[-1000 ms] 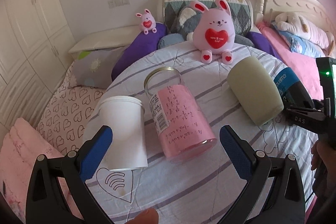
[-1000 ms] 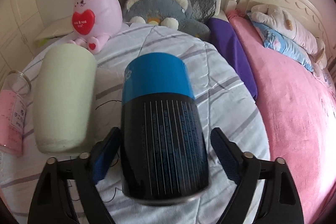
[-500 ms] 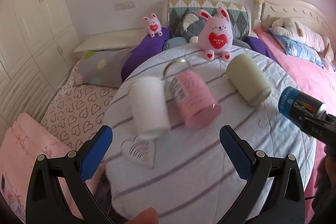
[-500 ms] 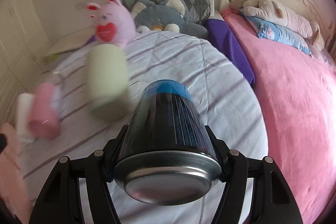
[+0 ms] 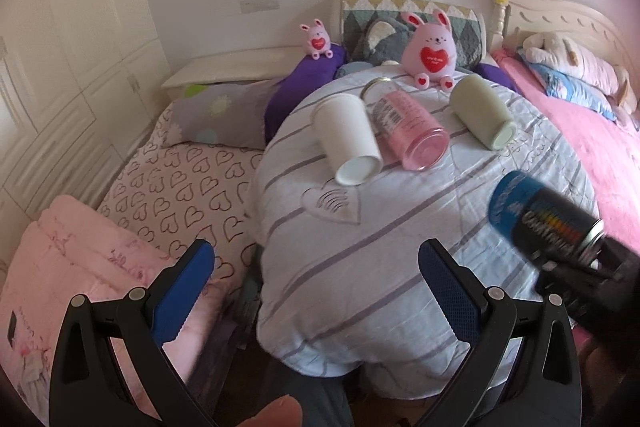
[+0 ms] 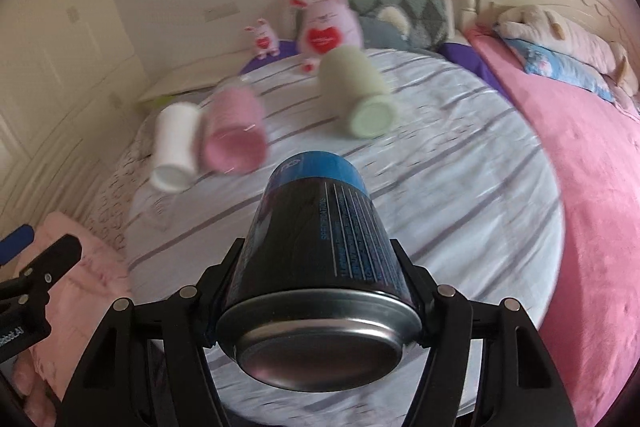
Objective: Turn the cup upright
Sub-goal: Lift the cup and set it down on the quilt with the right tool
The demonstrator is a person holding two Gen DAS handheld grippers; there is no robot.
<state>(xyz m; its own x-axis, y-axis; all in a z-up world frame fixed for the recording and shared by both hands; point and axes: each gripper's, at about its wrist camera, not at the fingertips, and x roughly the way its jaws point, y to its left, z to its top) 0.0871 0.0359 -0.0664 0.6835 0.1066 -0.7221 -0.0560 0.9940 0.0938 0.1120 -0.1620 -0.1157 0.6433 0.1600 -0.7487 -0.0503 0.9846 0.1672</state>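
Item 1: blue-and-black cup (image 6: 320,251), clamped between the fingers of the right hand-held gripper (image 6: 320,291). It is held in the air above the near right part of the round bench (image 5: 400,267), lying tilted, metal base toward the wrist camera and blue end pointing away (the mouth cannot be seen). In the left wrist view the same cup (image 5: 540,223) is seen at the right edge, blurred.

Item 2: left hand-held gripper (image 5: 316,283), jaws spread wide with nothing between them, held over the bench's near left edge, where the striped cloth (image 5: 360,307) drops away.

Item 3: three cups lying on their sides across the far half of the bench. A white cup (image 5: 348,143) and a pink cup (image 5: 408,131) are touching; a pale green cup (image 5: 480,115) lies apart to the right.

Item 4: a large pink rabbit toy (image 5: 430,51) is seated at the far rim, just behind the cups; a small rabbit toy (image 5: 318,39) is set further left, off the bench.

Item 5: open room. The near half of the cloth is bare of objects from the white cup to the front edge. A pink blanket (image 5: 600,155) borders the right rim, and a heart-print sheet (image 5: 180,187) the left.
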